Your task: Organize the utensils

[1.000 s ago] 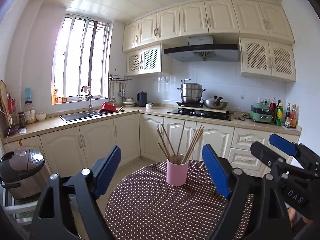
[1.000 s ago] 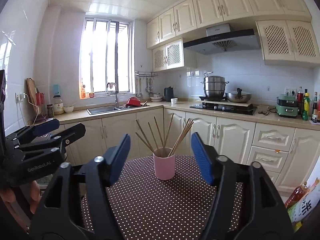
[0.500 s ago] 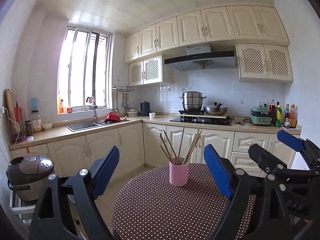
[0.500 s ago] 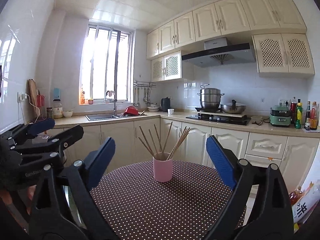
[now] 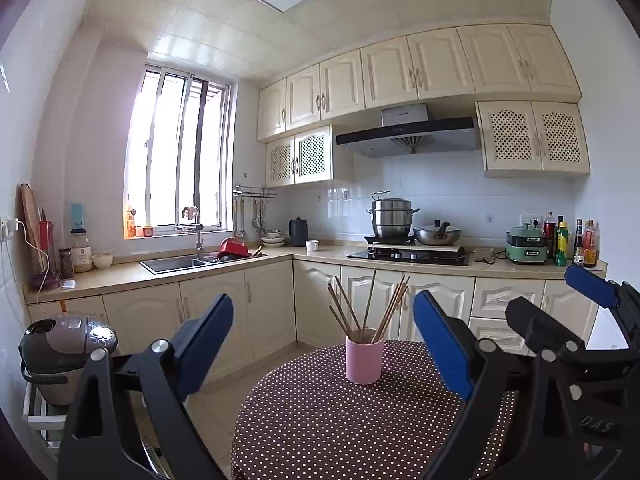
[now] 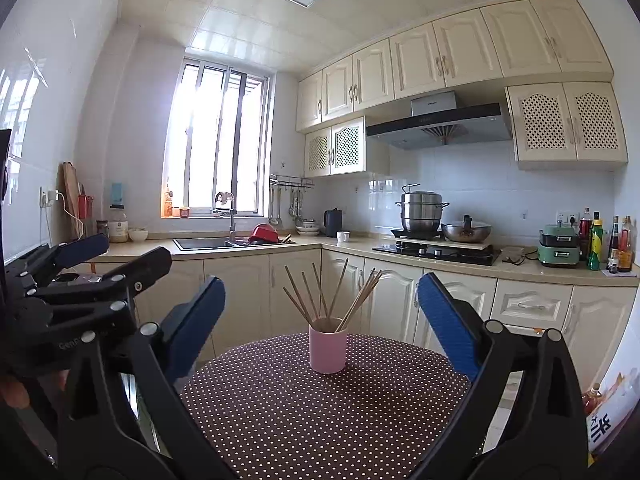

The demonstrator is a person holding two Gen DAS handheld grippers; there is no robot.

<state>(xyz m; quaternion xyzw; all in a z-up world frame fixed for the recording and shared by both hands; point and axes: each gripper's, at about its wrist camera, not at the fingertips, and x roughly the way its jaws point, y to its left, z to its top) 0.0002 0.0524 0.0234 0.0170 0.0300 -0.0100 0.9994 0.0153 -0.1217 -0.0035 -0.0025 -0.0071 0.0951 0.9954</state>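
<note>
While the pink cylindrical cup (image 5: 364, 361) full of thin wooden chopsticks (image 5: 370, 306) stands upright toward the far side of the round brown polka-dot table (image 5: 360, 428), I hold both tools well short of it. My left gripper (image 5: 324, 344) is opening with nothing between its blue pads, and so is my right gripper (image 6: 322, 324). I judge the cup light and top-heavy: a careless reach could brush the splayed sticks and tip it over, scattering them off the table.
</note>
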